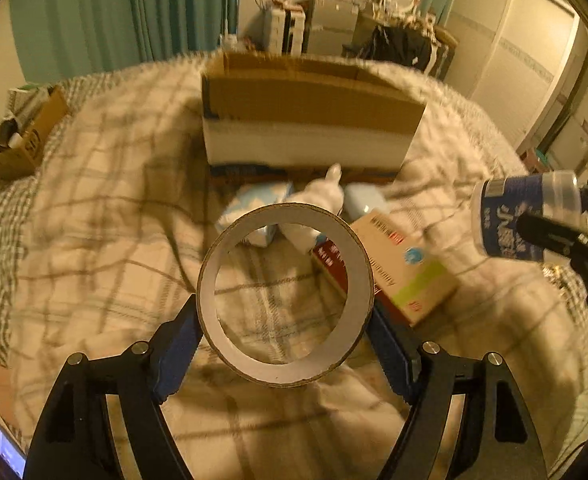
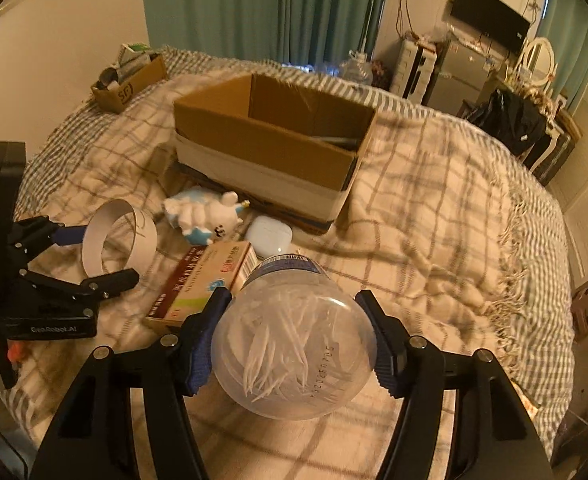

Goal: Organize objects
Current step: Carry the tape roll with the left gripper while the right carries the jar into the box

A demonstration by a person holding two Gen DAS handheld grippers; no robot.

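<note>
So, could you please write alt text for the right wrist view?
The right gripper holds a clear toothpick jar above a checked blanket. At left, the left gripper holds a tape ring; an open cardboard box sits beyond.

A bed is covered by a cream blanket with grey checks (image 2: 434, 200). Teal pleated curtains (image 2: 294, 8) are hung behind its far edge. A black flat screen (image 2: 490, 12) is mounted on the wall beyond the far right corner, above a cluttered grey cabinet (image 2: 454, 80). A round white-framed mirror (image 2: 540, 56) is seen beside it, and dark clothing (image 2: 510, 120) is draped below.
</note>
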